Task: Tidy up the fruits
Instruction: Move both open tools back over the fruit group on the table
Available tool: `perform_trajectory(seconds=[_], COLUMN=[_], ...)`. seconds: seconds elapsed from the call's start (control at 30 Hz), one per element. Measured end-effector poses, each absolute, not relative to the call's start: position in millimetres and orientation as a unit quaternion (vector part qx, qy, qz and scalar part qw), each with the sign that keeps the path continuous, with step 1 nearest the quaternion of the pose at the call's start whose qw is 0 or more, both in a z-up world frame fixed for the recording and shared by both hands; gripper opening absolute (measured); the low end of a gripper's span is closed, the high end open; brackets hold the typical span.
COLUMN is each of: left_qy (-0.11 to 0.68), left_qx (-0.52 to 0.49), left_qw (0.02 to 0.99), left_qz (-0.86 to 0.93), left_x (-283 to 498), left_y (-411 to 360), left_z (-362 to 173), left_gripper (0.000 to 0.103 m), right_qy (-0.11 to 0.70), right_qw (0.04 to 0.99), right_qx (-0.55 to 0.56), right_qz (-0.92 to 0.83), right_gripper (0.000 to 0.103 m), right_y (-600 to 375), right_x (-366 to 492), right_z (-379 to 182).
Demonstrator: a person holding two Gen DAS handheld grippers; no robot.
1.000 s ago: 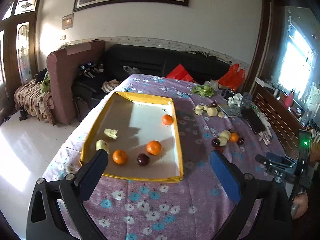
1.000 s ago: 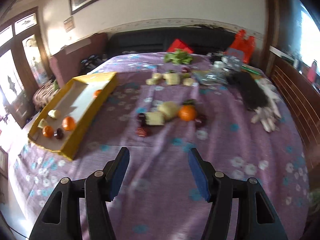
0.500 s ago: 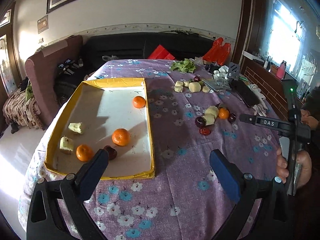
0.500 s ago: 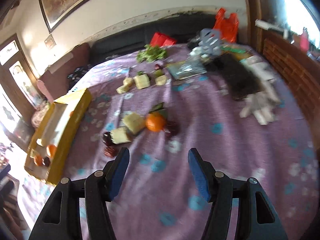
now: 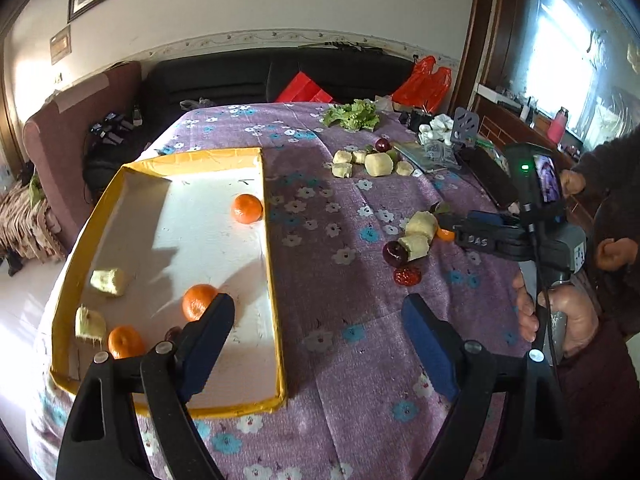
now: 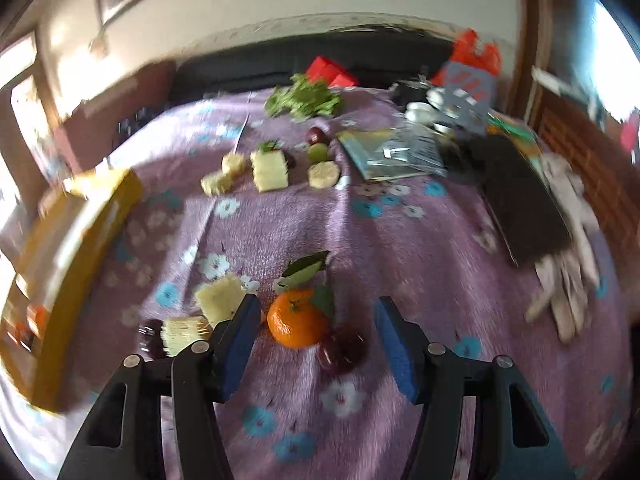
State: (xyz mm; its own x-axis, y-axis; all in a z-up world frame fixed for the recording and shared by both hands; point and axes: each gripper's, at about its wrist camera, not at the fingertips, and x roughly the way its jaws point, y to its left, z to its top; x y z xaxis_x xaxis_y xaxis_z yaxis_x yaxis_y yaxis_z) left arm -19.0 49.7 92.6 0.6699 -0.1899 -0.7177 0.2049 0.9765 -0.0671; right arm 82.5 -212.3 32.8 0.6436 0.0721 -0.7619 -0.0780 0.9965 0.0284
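Purple fleece cloth printed with white and blue flowers (image 5: 344, 200) covers the whole desk; on its left part lies a shallow rectangular cardboard tray with yellow-taped rim and white floor (image 5: 272, 280); inside it sit three round orange mandarins, one near the far right wall (image 5: 247, 209), one near the middle (image 5: 197, 301), one at the near left (image 5: 125, 342); two pale yellow cut fruit chunks (image 5: 108, 282) lie by the left wall, and a dark red round fruit (image 5: 173, 334) shows partly behind a finger. Loose fruit lies on the cloth right of the tray: a leafy orange mandarin (image 6: 298, 322) with a glossy dark red plum (image 6: 340, 350) touching it, pale yellow cut chunks (image 6: 220, 300) just beside them; farther back more pale chunks (image 6: 270, 170) and a bunch of green lettuce (image 6: 304, 98).

Left gripper (image 5: 318, 344) hangs over the tray's near right corner, its jaws closing yet wide, nothing between them; right gripper (image 6: 314, 338) hovers low over the leafy mandarin, which shows between its blue pads (image 6: 240, 340) without touching them; its jaws are closing, about half spread. A person's hand (image 5: 560, 320) holds its handle; white letters "DAS" can be read on its black body in the left wrist view.
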Motion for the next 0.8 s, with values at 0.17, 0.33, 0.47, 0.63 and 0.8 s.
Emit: perform_trajectory(seconds=[0.17,0.33,0.47,0.63,0.8], left_qy=[0.399,0.407,0.413,0.422,0.442], left_qx=[0.032,0.039,0.021,0.001,-0.011], left_qw=[0.909,0.904,0.901,0.896,0.883], left_qz=[-0.119,-0.123,-0.133,-0.137,-0.158], left_x=[-3.9,9.5,16.5,33.7,68.4], left_y=[34.8,24.4,25.4,24.8,9.2], left_z=[86.1,80.7,81.1,87.1,89.7], left_gripper=[0.085,0.085,0.085,0.085,0.085], right_qy=[0.414,0.422,0.421,0.406,0.429], right_qw=[0.909,0.904,0.902,0.911,0.902], right_qx=[-0.01,0.024,0.045,0.044,0.035], right_qz=[0.043,0.07,0.081,0.051,0.023], right_gripper=[0.052,0.051,0.051,0.051,0.051], right_y=[-212.6,-223.4,-232.0,-247.0,-250.2], right_x=[85.6,90.4,87.3,76.4,78.0], right_z=[28.5,26.0,29.8,43.8,27.3])
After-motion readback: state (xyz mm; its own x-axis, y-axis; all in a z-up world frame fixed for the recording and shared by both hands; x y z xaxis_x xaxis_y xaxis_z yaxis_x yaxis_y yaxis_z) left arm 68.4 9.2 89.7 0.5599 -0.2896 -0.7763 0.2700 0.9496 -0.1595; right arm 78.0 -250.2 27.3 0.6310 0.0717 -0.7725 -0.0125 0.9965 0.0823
